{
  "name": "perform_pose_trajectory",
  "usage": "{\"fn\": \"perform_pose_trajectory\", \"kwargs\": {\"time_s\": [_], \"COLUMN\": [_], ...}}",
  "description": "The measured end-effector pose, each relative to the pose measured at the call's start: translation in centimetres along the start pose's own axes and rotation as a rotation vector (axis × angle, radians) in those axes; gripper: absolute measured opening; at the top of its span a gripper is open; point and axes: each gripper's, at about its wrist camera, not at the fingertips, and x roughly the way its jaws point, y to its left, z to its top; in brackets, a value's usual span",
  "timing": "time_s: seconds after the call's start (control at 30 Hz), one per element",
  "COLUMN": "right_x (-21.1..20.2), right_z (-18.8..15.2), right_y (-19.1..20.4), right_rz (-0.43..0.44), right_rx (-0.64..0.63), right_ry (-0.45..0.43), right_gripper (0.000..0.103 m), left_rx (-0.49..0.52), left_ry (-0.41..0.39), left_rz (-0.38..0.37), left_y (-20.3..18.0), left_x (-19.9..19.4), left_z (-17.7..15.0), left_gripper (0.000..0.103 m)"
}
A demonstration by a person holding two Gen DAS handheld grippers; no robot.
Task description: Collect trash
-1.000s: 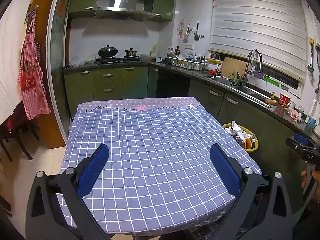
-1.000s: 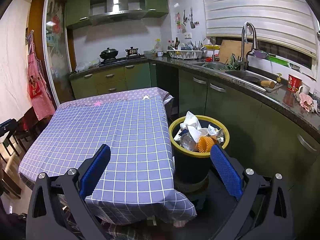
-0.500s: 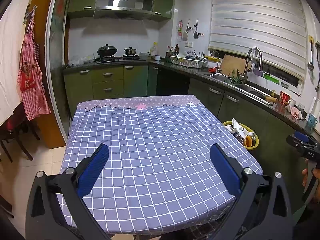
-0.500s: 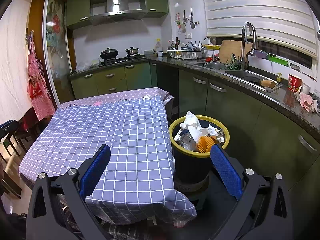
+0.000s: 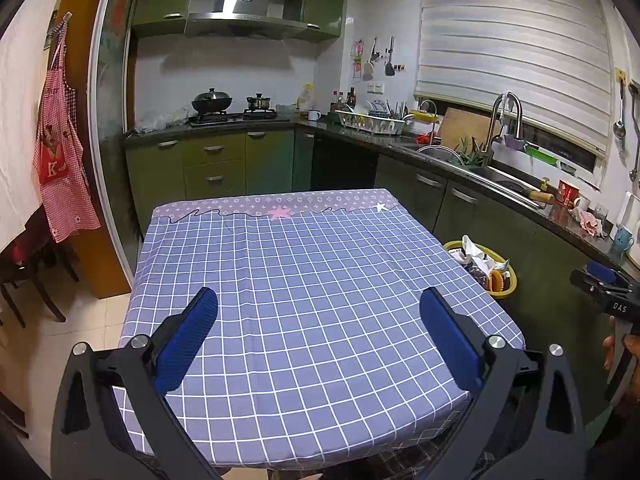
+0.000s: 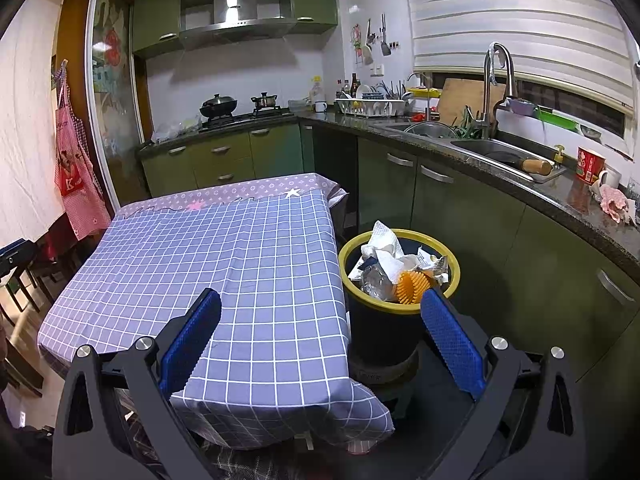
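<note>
A dark trash bin with a yellow rim stands on the floor at the table's right side, holding crumpled white paper, wrappers and an orange ridged piece. In the left wrist view the same bin peeks out past the table edge. My left gripper hovers open over the near part of the blue checked tablecloth, nothing between its blue pads. My right gripper is open too, spanning the table's right edge and the bin, holding nothing.
Green cabinets and a dark counter with sink and faucet run along the right. A stove with pans is at the back. A red apron hangs left, with chairs below. The other gripper and a hand show at the right edge.
The left wrist view has drifted slightly, the table sitting a little lower and further off. The right gripper is nearly still. Both stay open.
</note>
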Motion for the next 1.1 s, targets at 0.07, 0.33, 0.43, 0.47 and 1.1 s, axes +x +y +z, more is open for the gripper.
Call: {"fn": "perform_pose_trajectory", "kwargs": {"time_s": [0.07,0.33,0.43,0.47,1.1], "right_x": [0.1,0.1,0.2,0.2,3.0], "right_z": [0.0,-0.1,-0.1,-0.1,0.3], "right_y": [-0.1,-0.1,-0.1,-0.1,0.0], "right_rz": [0.001,0.003,0.004,0.004,0.025], "right_rx": [0.0,0.0,0.0,0.0,-0.013], "right_ry": [0.001,0.007,0.009,0.008,0.048], "right_gripper": [0.099,0.099,0.099,0.099,0.099], "left_rx": [0.0,-0.004,-0.014,-0.018,-0.047], "left_ry": [0.0,0.008,0.013,0.013,0.108], "left_rz": [0.0,-0.011,-0.019,-0.022,-0.002], "left_y": [0.0,-0.1,0.0,0.1,2.1], "left_x": [0.0,0.2,0.3,0.4,5.1], "left_z": [0.0,0.1,0.1,0.2,0.8], "left_gripper": [0.096,0.096,0.096,0.096,0.096]}}
